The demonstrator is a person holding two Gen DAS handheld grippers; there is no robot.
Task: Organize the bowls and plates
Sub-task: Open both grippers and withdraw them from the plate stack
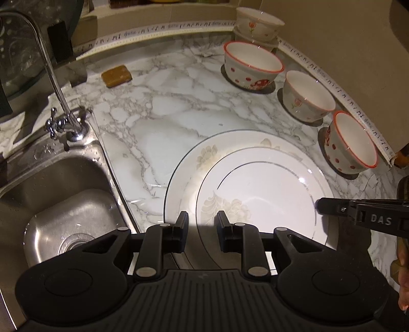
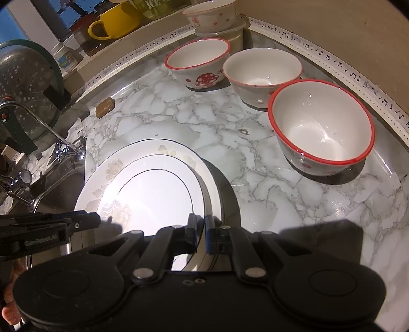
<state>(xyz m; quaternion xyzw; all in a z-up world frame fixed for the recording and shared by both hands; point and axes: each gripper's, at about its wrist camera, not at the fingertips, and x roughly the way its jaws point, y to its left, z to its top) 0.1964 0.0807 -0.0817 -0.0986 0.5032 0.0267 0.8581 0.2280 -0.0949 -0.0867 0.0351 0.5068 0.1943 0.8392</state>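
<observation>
On the marble counter beside the sink (image 1: pixel 64 199), the right gripper (image 2: pixel 204 231) pinches the upper plate (image 2: pixel 153 194) shut by its rim above the larger plate (image 1: pixel 184 163), left gripper (image 1: pixel 202 224) slightly open and empty, so stacking looks underway, needing a gentle lowering

Two stacked plates (image 1: pixel 255 184), apparently five bowls (image 1: pixel 253 63), one faucet (image 1: pixel 51 76), one sink (image 1: pixel 64 204), one yellow mug (image 2: pixel 115 23)

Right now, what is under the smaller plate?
A larger plate with a thin dark rim line lies beneath the smaller plate; its left and far edges show. The counter beneath both is hidden.
</observation>
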